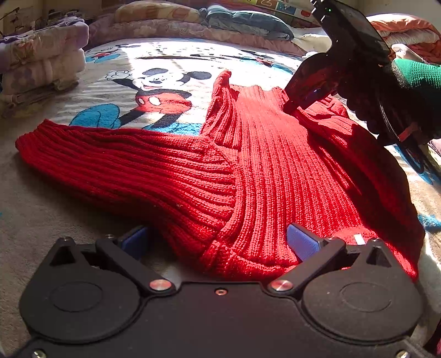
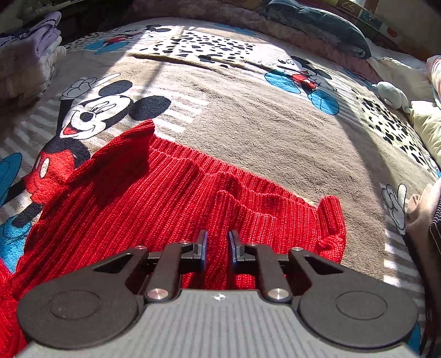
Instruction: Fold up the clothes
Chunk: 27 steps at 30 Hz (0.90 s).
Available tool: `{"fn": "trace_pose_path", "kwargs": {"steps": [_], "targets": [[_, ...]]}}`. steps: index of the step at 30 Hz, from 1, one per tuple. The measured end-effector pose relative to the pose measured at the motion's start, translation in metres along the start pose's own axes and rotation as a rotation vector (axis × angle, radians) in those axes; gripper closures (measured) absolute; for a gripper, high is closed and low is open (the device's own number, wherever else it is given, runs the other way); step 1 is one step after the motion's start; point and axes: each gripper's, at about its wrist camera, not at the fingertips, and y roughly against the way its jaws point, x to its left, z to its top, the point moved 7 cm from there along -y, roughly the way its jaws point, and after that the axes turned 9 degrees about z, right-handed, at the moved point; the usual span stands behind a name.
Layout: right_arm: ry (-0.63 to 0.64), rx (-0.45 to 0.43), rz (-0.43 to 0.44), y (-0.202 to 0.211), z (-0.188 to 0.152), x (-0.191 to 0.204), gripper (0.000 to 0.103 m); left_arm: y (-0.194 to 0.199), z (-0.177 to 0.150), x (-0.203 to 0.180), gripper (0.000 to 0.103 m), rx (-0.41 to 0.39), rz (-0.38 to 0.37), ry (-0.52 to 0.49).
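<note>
A red ribbed knit sweater lies spread on a cartoon-mouse blanket. One sleeve stretches out to the left. My left gripper is open and low at the near end, its blue pads wide apart on either side of a bunched part of the sweater. My right gripper comes down from the upper right onto the far part of the sweater, held by a gloved hand with a green sleeve. In the right wrist view this gripper is shut on a raised fold of the sweater near its hem.
Folded blankets are stacked at the left edge of the bed. Pillows and bedding line the back. A pale plush toy and cushions lie to the right. Bare blanket stretches beyond the sweater's hem.
</note>
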Motion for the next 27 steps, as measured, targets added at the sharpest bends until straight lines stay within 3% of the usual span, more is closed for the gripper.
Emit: {"fn": "trace_pose_path", "kwargs": {"steps": [8, 15, 20, 27], "targets": [[-0.287, -0.317, 0.096, 0.1, -0.006, -0.06, 0.091, -0.001, -0.001, -0.002, 0.0, -0.012, 0.016, -0.013], [-0.533, -0.588, 0.141, 0.191, -0.067, -0.139, 0.091, -0.001, -0.001, -0.002, 0.0, -0.022, 0.026, -0.015], [-0.69, -0.708, 0.125, 0.226, -0.129, -0.192, 0.091, -0.001, -0.002, -0.002, 0.0, -0.032, 0.039, -0.02], [-0.874, -0.756, 0.111, 0.226, -0.209, -0.235, 0.091, -0.001, -0.003, -0.003, 0.0, -0.048, 0.05, -0.022]]}}
